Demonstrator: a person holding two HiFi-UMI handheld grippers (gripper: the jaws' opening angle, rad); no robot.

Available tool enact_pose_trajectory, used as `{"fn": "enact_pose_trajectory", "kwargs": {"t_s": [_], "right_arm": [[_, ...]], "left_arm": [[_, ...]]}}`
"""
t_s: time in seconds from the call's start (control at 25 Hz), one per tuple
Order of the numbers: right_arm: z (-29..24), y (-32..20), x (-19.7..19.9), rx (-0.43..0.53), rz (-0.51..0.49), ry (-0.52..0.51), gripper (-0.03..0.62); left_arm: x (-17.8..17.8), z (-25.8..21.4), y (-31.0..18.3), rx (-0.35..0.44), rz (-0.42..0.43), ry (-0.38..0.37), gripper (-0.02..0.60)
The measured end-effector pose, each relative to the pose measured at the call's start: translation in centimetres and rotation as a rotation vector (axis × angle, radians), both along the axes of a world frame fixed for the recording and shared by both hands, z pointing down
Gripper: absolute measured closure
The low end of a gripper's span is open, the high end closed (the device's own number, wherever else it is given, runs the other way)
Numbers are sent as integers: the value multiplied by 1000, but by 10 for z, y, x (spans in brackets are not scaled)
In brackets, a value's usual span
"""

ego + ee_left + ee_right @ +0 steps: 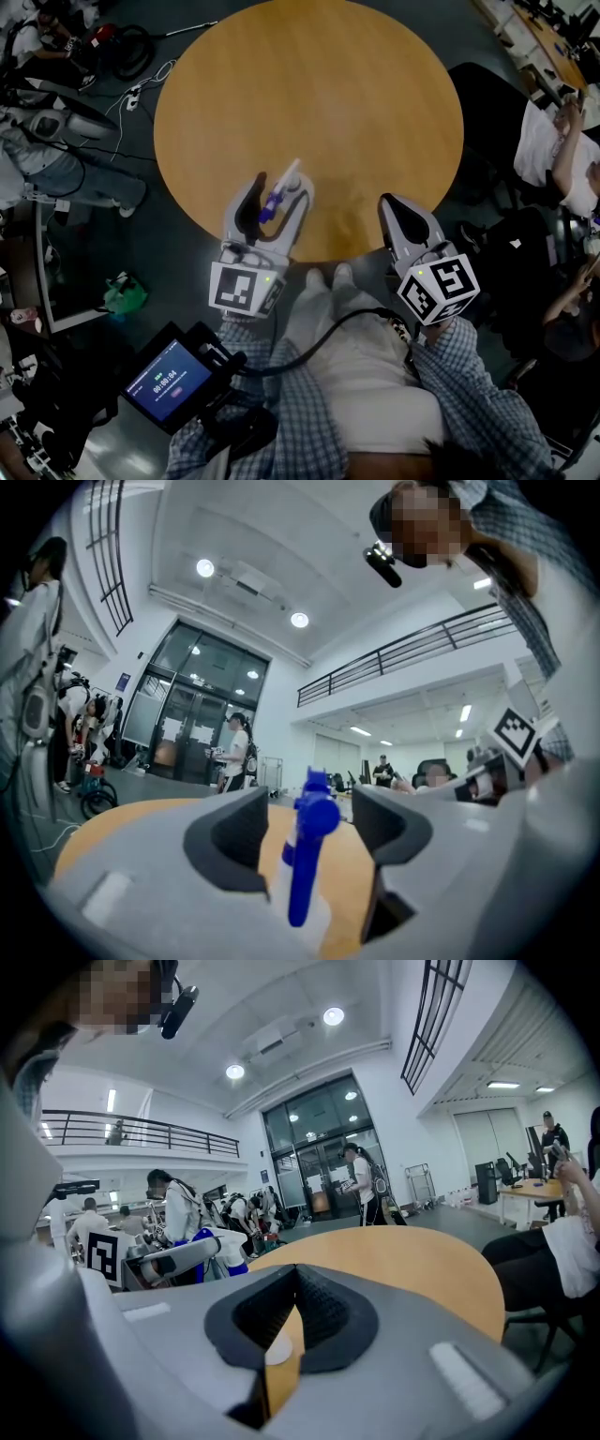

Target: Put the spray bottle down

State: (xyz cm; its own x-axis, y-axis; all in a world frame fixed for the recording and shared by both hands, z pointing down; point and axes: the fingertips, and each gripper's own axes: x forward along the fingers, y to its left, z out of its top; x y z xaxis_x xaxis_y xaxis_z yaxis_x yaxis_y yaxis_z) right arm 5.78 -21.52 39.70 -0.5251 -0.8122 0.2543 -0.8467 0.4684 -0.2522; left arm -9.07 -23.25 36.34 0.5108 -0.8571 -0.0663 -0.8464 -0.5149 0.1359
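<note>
A white spray bottle (273, 201) with a blue-purple head lies between the jaws of my left gripper (276, 189) near the front edge of the round wooden table (309, 84). In the left gripper view the bottle's blue trigger head (309, 855) stands between the two dark pads (234, 841) with a gap on each side, so this gripper (309, 803) is open. My right gripper (400, 206) hovers over the table's front edge to the right, apart from the bottle. Its jaws (295, 1274) meet at the tips with nothing in them.
A tablet (169, 380) hangs at my lower left. Cables (141, 89) and a green bag (124, 292) lie on the floor to the left. A seated person (562, 150) and dark chairs (487, 103) are at the right; more people stand beyond the table (361, 1185).
</note>
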Motion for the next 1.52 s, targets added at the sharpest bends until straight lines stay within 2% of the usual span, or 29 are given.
{"fn": "enact_pose_trajectory", "kwargs": {"t_s": [0.2,0.36,0.4,0.44,0.48,0.52,0.56,0.8,1.04,1.52], "right_arm": [[-3,11,0,5,2,-1,588],[-9,16,-6,18,-12,-7,588],[-10,15,-8,20,-17,-9,589],[-11,14,-10,24,-23,-11,589],[-12,13,-11,27,-29,-13,589],[-14,12,-13,30,-35,-16,588],[-16,12,-14,32,-40,-19,589],[-17,8,-22,35,-68,-26,589],[-19,0,-28,44,-90,-35,589],[-22,-4,-31,65,-115,-32,588]], "left_arm": [[-5,8,18,-33,-5,-33,307],[-21,10,39,-62,-43,-51,308],[-27,12,43,-71,-57,-66,328],[-32,14,46,-75,-72,-88,381],[-37,14,49,-72,-90,-112,445],[-41,12,51,-65,-110,-126,555],[-44,9,53,-59,-121,-126,577],[-58,-8,58,-20,-126,-72,578],[-76,-10,54,-23,-189,-67,580],[-80,-16,50,-14,-211,-71,580]]}}
